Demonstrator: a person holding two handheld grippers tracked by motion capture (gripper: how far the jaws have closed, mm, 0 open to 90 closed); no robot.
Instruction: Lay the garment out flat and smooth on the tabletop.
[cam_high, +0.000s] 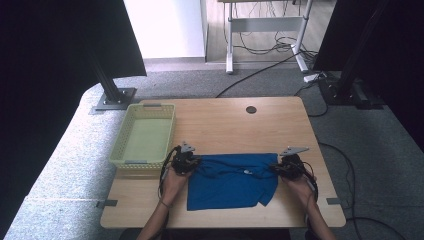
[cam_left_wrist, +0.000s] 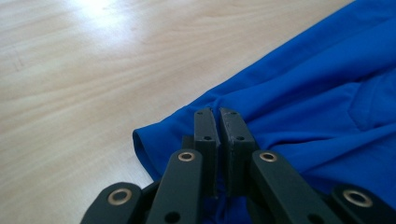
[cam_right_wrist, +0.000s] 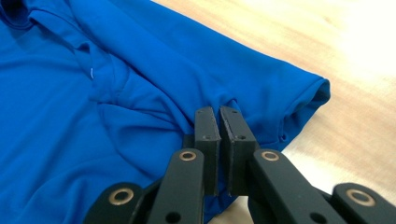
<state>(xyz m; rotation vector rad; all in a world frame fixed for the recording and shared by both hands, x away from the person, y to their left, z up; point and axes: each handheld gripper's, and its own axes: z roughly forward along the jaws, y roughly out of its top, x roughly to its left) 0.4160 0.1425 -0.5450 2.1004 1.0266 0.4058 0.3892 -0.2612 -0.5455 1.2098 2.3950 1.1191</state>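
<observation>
A blue shirt (cam_high: 232, 181) lies folded on the wooden table (cam_high: 220, 125), near the front edge. My left gripper (cam_high: 192, 161) is shut on the shirt's left upper corner. In the left gripper view the black jaws pinch a fold of the blue shirt (cam_left_wrist: 303, 98) at the gripper (cam_left_wrist: 217, 112). My right gripper (cam_high: 278, 167) is shut on the shirt's right upper corner. In the right gripper view the gripper (cam_right_wrist: 218, 111) bites the blue shirt (cam_right_wrist: 140, 93) beside a sleeve opening (cam_right_wrist: 317, 91).
A pale yellow-green basket (cam_high: 145, 134) stands on the table's left side, just beyond my left gripper. A round cable hole (cam_high: 251, 109) sits near the table's far edge. Dark stands and floor cables (cam_high: 280, 50) lie beyond the table.
</observation>
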